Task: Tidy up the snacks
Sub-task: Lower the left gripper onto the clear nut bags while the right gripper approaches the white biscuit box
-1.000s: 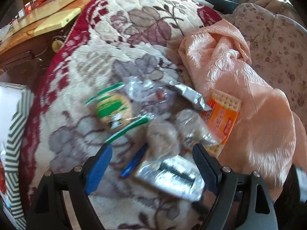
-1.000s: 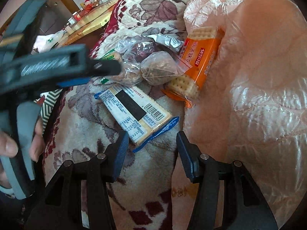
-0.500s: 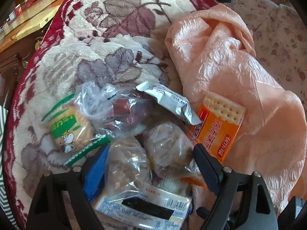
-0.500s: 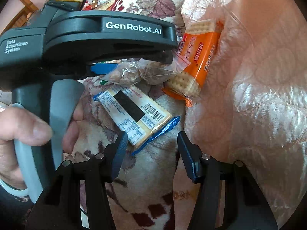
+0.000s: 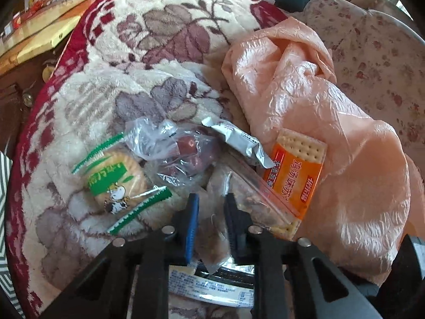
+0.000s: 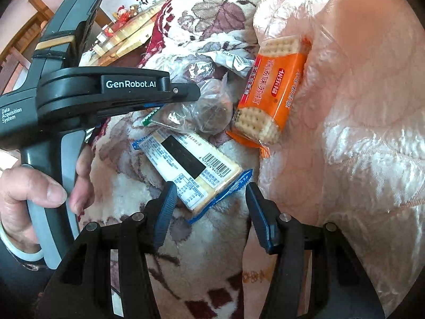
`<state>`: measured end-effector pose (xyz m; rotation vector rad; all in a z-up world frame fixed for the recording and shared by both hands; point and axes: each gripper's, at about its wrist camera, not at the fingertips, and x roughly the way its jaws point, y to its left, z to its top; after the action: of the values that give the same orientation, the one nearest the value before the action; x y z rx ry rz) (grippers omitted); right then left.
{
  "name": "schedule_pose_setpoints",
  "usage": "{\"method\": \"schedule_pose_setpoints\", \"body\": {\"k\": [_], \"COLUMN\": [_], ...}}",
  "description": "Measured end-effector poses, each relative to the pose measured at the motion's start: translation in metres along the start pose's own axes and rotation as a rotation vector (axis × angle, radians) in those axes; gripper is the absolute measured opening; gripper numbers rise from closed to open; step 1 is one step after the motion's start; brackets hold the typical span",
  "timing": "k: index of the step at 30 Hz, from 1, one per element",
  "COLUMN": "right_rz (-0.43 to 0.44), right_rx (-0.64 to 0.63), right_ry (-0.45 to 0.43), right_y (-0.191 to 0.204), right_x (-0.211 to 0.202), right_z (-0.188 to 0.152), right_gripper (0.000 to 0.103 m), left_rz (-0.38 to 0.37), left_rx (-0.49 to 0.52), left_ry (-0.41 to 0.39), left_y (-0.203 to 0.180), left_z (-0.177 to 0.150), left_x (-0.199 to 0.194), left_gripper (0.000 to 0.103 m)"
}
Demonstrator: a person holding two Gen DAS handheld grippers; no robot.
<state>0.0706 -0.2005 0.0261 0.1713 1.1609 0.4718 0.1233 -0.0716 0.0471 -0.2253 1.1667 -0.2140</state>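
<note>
A heap of snacks lies on a floral blanket [image 5: 159,53]. My left gripper [image 5: 211,198] is closing on a clear bag of brown nuts [image 5: 212,231], and its pads pinch the plastic. Around it lie a round biscuit in a green-trimmed wrapper [image 5: 114,180], a clear bag of red dates [image 5: 186,151], a silver sachet [image 5: 239,141] and an orange cracker pack [image 5: 294,175]. My right gripper [image 6: 209,188] stands open over the near corner of a blue-edged cracker pack [image 6: 191,164] with a barcode, not gripping it.
A crumpled peach bag [image 5: 332,133] fills the right side beside the orange pack. A wooden table edge [image 5: 39,40] shows at the far left, past the blanket's red border. A hand [image 6: 32,186] holds the left gripper's handle at the left of the right wrist view.
The left gripper moved forward over the heap and its jaws closed from wide to narrow around the clear nut bag. The right gripper stayed put.
</note>
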Motion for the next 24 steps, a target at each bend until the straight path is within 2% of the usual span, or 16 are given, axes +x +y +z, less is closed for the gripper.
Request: {"method": "schedule_pose_setpoints", "body": {"k": [1, 2, 3, 4, 5, 7, 10, 15, 18, 22, 24], "right_rz": [-0.001, -0.002, -0.003, -0.003, -0.005, -0.010, -0.007, -0.004, -0.005, -0.006, -0.005], "right_rx": [0.002, 0.004, 0.007, 0.009, 0.010, 0.006, 0.008, 0.015, 0.013, 0.013, 0.014], "right_ry": [0.001, 0.001, 0.002, 0.004, 0.007, 0.016, 0.016, 0.018, 0.020, 0.021, 0.020], "right_y": [-0.001, 0.003, 0.004, 0.004, 0.003, 0.004, 0.004, 0.001, 0.001, 0.001, 0.002], "right_x": [0.000, 0.003, 0.005, 0.004, 0.005, 0.009, 0.010, 0.009, 0.009, 0.009, 0.008], "right_z": [0.001, -0.002, -0.004, -0.005, -0.006, -0.004, -0.003, -0.003, -0.003, -0.002, -0.002], "right_gripper": [0.054, 0.054, 0.054, 0.054, 0.054, 0.054, 0.054, 0.054, 0.054, 0.054, 0.054], "left_rz": [0.001, 0.006, 0.012, 0.018, 0.022, 0.023, 0.021, 0.082, 0.056, 0.040, 0.021], "left_rx": [-0.020, -0.032, -0.037, -0.040, -0.043, -0.038, -0.007, 0.120, 0.086, 0.170, 0.164], "left_ry": [0.005, 0.017, 0.029, 0.038, 0.040, 0.037, 0.048, 0.071, 0.081, 0.064, 0.068], "left_y": [0.001, 0.001, 0.001, 0.000, -0.002, -0.006, -0.015, -0.032, -0.026, -0.032, -0.028], "left_z": [0.000, 0.001, 0.002, 0.003, 0.003, 0.003, 0.004, 0.000, 0.003, 0.000, 0.001], "left_x": [0.001, 0.003, 0.005, 0.008, 0.009, 0.010, 0.016, 0.031, 0.039, 0.045, 0.044], "left_gripper": [0.034, 0.048, 0.056, 0.071, 0.076, 0.077, 0.084, 0.088, 0.088, 0.076, 0.068]}}
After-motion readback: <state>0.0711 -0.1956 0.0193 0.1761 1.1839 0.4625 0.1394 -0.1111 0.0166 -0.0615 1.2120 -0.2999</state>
